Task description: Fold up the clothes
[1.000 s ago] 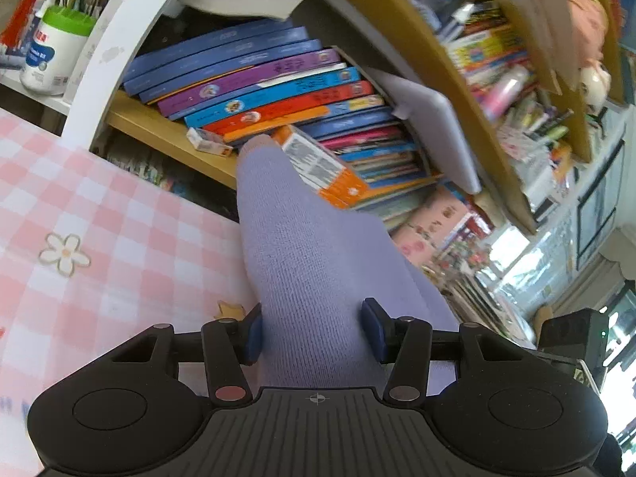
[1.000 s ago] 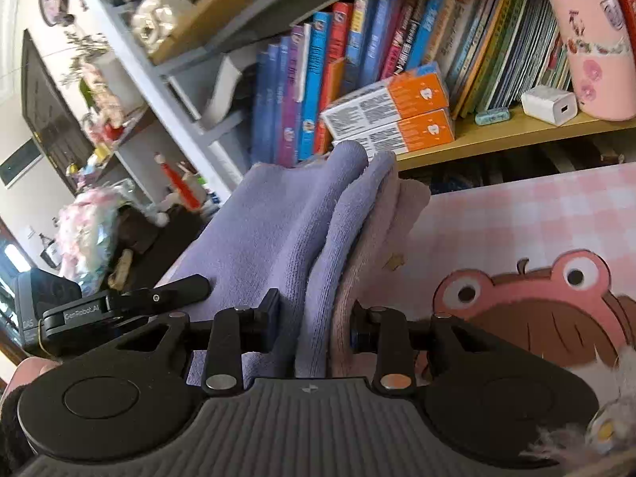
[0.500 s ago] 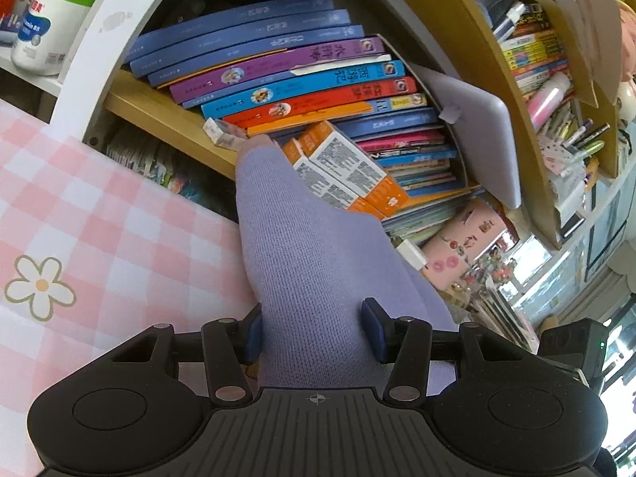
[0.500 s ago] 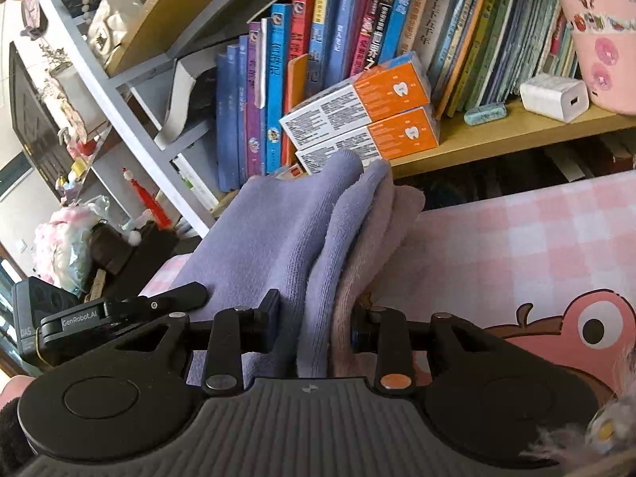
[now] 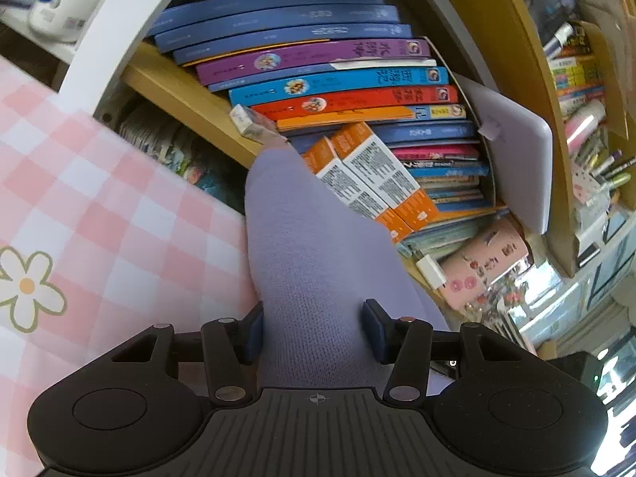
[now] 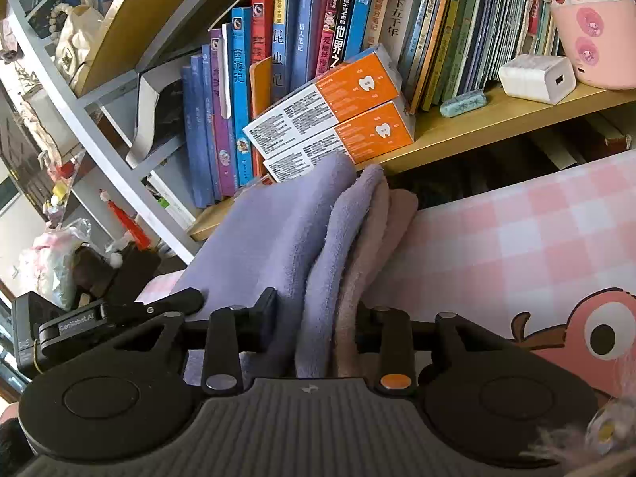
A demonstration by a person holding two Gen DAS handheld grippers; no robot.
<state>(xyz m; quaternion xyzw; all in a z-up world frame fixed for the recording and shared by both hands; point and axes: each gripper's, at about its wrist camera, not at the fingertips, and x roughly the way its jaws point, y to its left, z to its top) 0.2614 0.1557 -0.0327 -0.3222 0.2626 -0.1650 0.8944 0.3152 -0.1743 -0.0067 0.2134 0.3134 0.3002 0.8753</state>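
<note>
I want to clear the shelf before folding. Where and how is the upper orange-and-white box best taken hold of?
Grip the upper orange-and-white box across its long narrow sides near the white printed end, coming from the front of the wooden shelf. That end juts out towards the table, while the orange end is tucked against the books, probably leaving little room.

Your folded garment (image 6: 278, 238) runs toward 12 o'clock; two toothpaste boxes (image 6: 330, 119) lie behind it on the shelf (image 6: 497, 119), counter (image 6: 516, 238) at 3 o'clock.

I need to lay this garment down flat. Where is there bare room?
Bare pink checked tablecloth lies between the lilac fleece garment and the frog print, also around the daisy print. The wooden bookshelf is crowded.
</note>
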